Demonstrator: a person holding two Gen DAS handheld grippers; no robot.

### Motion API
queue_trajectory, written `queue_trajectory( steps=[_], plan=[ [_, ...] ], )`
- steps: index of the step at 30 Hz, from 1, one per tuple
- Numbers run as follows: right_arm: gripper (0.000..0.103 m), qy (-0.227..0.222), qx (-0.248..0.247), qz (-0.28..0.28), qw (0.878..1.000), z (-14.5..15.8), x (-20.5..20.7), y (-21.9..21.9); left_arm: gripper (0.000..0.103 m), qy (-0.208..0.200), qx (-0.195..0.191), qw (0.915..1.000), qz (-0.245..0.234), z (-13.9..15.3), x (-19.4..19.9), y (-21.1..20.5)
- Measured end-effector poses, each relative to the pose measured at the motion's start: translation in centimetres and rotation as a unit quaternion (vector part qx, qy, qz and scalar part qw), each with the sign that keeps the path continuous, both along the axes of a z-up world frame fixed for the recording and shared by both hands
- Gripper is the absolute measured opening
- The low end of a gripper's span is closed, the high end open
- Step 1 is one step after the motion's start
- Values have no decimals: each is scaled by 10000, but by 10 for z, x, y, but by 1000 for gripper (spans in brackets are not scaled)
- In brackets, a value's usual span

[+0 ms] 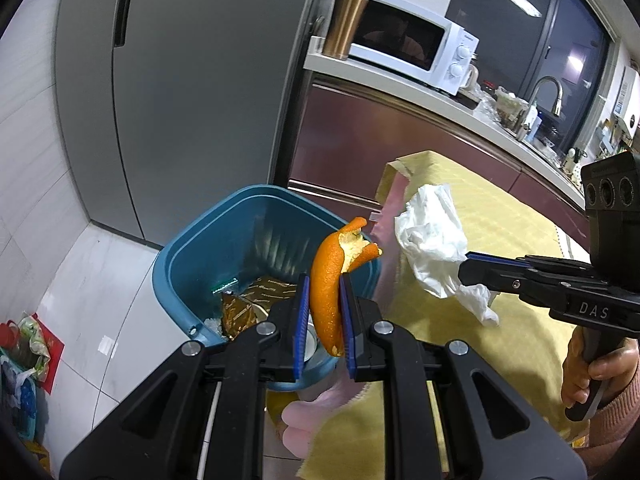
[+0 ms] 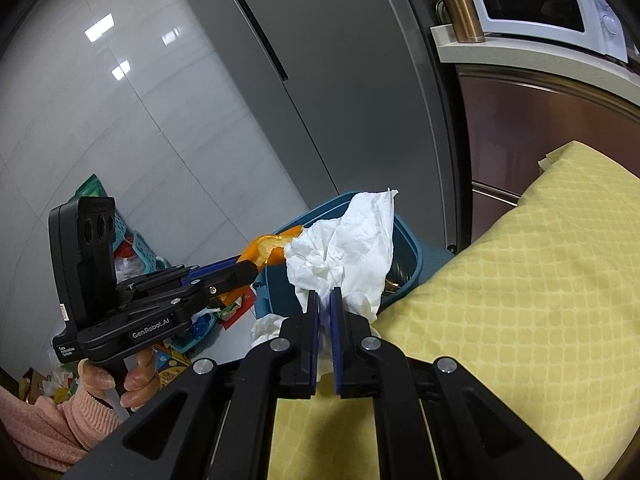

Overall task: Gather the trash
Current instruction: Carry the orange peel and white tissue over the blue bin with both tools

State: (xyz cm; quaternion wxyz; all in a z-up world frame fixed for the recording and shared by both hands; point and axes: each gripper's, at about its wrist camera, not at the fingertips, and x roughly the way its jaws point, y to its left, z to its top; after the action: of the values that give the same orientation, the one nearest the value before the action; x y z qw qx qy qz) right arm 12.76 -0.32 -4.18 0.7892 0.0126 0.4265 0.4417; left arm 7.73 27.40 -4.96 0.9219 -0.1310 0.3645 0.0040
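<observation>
Two grippers, both loaded

Left wrist: left gripper (image 1: 325, 276) pinches orange peel (image 1: 329, 280), held over the blue bin (image 1: 176, 256) beside the yellow table's (image 1: 500, 216) edge.

Right wrist: right gripper (image 2: 325, 294) pinches crumpled tissue (image 2: 344, 248) at the table's edge, bin (image 2: 412, 248) just behind.

A tall grey refrigerator (image 1: 180, 92) stands against the white tiled wall, its dark vertical handle running down the door. To its right, a white microwave (image 1: 416, 46) sits on a pale surface (image 1: 400, 76), with a copper-coloured tumbler (image 1: 347, 24) just beside it. Further along that surface, a curved steel faucet (image 1: 550, 90) rises among small bottles. A yellow quilted cloth (image 2: 520, 280) covers the near corner. Colourful baskets and packets (image 1: 24, 352) clutter the white floor.
</observation>
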Motion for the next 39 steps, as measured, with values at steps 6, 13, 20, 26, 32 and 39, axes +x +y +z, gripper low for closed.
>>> queue_trajectory(
  steps=[6,13,20,26,32,39],
  plan=[
    [5,115,-73,35,9999,-6,6,12,15,56,17,9999,98,-6,7,3],
    [5,223,-174,93,9996,-13,12,23,15,81,13,9999,148,-10,10,4],
    [5,248,-275,166,9992,-16,17,35,15,112,19,9997,200,-14,16,7],
    [5,269,-361,193,9988,-19,19,44,15,153,2,9996,248,-18,22,8],
    [5,290,-479,253,9981,-22,20,53,15,220,-8,9993,319,-25,28,11],
    [5,316,-655,305,9969,-31,25,65,15,331,-42,9987,392,-35,36,15]
  ],
)
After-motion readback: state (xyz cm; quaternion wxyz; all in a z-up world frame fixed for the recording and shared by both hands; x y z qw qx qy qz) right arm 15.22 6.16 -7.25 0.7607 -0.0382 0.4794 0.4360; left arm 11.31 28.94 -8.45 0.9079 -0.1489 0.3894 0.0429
